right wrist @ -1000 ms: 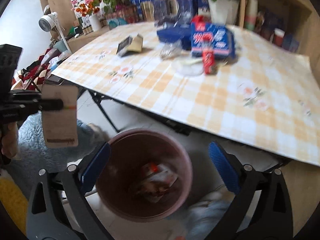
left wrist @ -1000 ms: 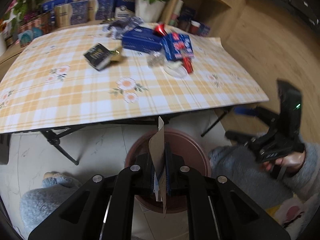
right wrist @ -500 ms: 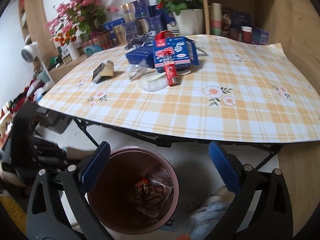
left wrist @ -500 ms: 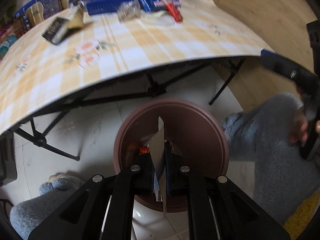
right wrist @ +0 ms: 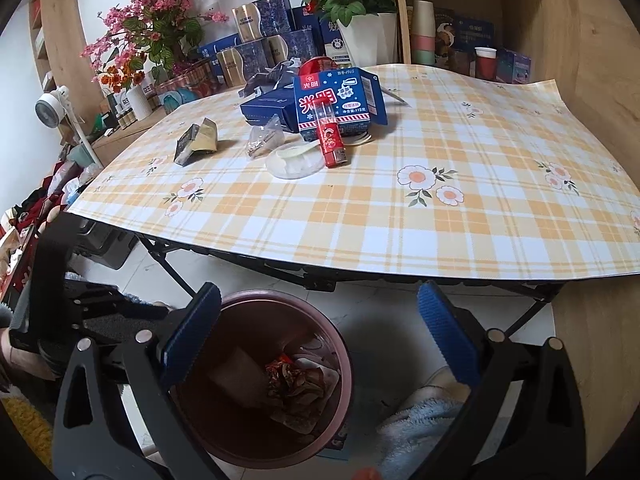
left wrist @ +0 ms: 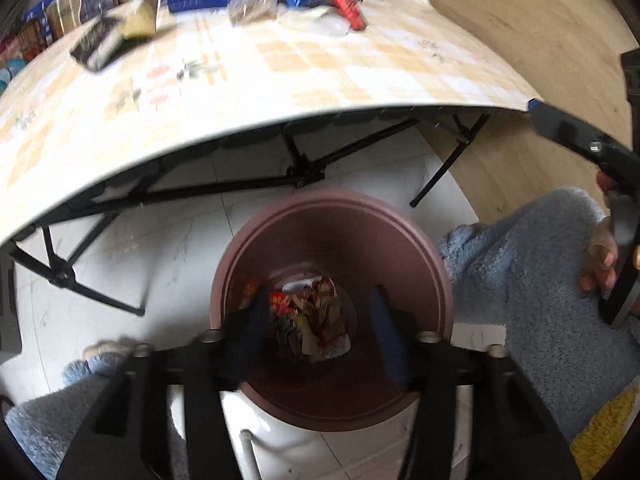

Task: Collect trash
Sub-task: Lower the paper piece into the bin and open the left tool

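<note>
My left gripper [left wrist: 320,328] hangs over the brown bin [left wrist: 424,256], its jaws opening with nothing between them. Wrappers [left wrist: 312,320] lie at the bin's bottom, and a flat cardboard piece [right wrist: 240,376] lies among them in the right wrist view. My right gripper [right wrist: 320,332] stands open and empty above the bin [right wrist: 344,364] near the table's front edge. On the checked table [right wrist: 440,208] remain a blue carton [right wrist: 340,104], a red tube [right wrist: 330,136], a clear lid [right wrist: 294,162], a clear bag [right wrist: 264,140] and a dark-and-gold packet [right wrist: 196,142].
The folding table's black legs [left wrist: 304,172] stand just behind the bin. Fluffy blue slippers [left wrist: 520,264] flank it on the white tile floor. Flower pots [right wrist: 360,40], boxes and a wooden shelf [right wrist: 460,20] line the back. A small fan [right wrist: 50,102] stands at the left.
The left gripper sank over the bin and let go of the cardboard piece, which now lies inside. The right gripper swung up from the bin toward the table.
</note>
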A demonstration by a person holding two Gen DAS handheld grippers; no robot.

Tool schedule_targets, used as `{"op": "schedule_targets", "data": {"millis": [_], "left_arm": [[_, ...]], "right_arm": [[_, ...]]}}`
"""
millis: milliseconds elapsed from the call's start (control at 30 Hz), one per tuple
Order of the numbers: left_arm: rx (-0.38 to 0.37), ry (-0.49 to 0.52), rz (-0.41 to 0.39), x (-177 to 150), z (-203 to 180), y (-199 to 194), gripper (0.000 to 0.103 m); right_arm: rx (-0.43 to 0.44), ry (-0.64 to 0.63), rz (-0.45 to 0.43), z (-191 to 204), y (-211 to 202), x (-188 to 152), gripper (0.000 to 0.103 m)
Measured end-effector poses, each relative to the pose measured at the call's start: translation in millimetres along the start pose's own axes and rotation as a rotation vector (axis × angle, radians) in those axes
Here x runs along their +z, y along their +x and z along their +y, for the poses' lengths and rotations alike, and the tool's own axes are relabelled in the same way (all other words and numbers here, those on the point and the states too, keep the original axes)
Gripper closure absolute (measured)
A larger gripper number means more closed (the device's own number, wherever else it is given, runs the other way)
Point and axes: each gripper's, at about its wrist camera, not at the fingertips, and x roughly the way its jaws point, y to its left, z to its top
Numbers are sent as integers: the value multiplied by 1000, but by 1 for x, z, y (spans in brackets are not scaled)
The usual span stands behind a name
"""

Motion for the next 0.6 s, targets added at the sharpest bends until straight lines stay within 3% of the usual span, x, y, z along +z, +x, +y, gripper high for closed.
{"op": "schedule_targets", "data": {"millis": [67, 200, 600], "left_arm": [[28, 11, -54, -1, -3, -11, 22], [75, 3, -151, -2, -4, -33, 11], [207, -118, -268, 2, 20, -64, 6]], "right_arm": [[-1, 10, -3, -2, 0, 0, 6], [10, 38, -12, -6, -2, 2, 6], [24, 104, -24, -19, -5, 7, 6]]}}
